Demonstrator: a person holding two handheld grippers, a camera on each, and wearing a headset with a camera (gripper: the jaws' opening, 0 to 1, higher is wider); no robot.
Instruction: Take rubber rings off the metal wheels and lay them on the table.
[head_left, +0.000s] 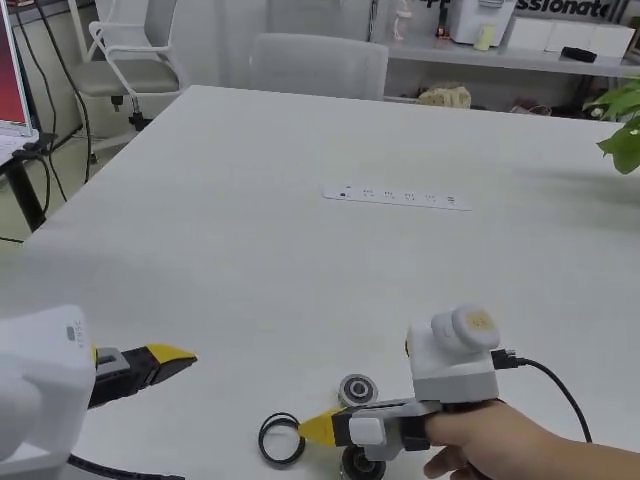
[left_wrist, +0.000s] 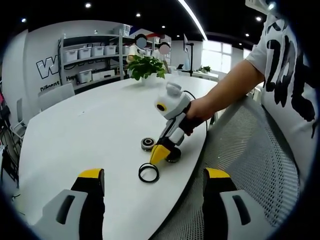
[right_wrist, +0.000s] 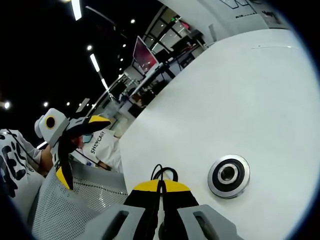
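Rubber ring (head_left: 264, 440) lies flat at the tip of the right claw (head_left: 306, 428), jaws pressed together.

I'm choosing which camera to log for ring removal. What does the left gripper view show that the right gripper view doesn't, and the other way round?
Left gripper view adds: the rubber ring's whole outline flat on the table, a second wheel under the right gripper, and a potted plant. Right gripper view adds: its own jaws closed, seemingly pinching the ring's edge, and a red monitor behind. Shared: the ring, the table, the free wheel, both grippers; the left gripper's jaws are open.
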